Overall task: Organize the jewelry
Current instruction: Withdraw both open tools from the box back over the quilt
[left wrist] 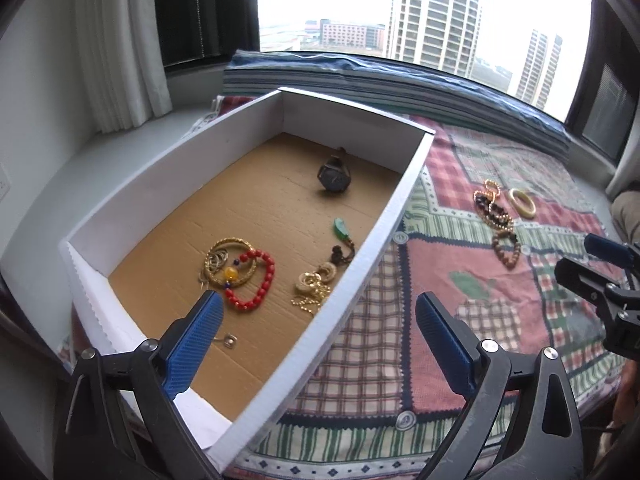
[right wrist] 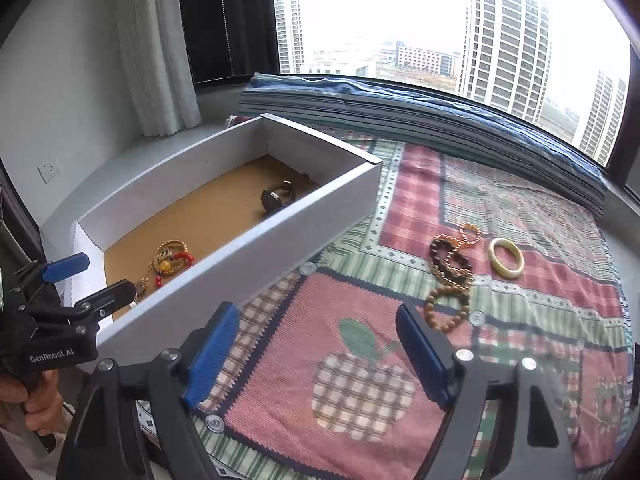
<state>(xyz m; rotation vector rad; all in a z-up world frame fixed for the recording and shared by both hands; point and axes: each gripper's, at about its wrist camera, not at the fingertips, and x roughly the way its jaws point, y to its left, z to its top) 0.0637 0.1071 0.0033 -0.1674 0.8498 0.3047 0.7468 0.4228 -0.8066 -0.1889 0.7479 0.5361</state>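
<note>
Two grippers, both mine, hung empty with jaws spread apart over the patchwork quilt [right wrist: 360, 300]. My left gripper [left wrist: 318, 306] straddled the near wall of the white box [left wrist: 384, 232], one blue pad inside and one outside, nothing between them. My right gripper [right wrist: 318, 332] pointed across the apple patch toward the jewelry not yet sorted, and clamped nothing.

Inside the box, on its brown cardboard floor, lay the pieces that looked already put away: a dark watch [left wrist: 335, 174] near the far end, a green pendant [left wrist: 343, 229] on a dark cord, a red bead bracelet [left wrist: 256, 280] overlapping gold bangles [left wrist: 228, 258], a tangle of gold chain [left wrist: 314, 288] against the wall, and a small metal piece [left wrist: 230, 341] just beyond my left pad.

Out on the quilt, well apart from the box, a cluster remained: a gold chain [right wrist: 466, 236], dark bead strings [right wrist: 450, 260] and a wooden bead bracelet [right wrist: 446, 306] touching one another, with a pale bangle [right wrist: 506, 258] just beside them.

By my reckoning the job stood past halfway, with these few pieces left to carry over.
</note>
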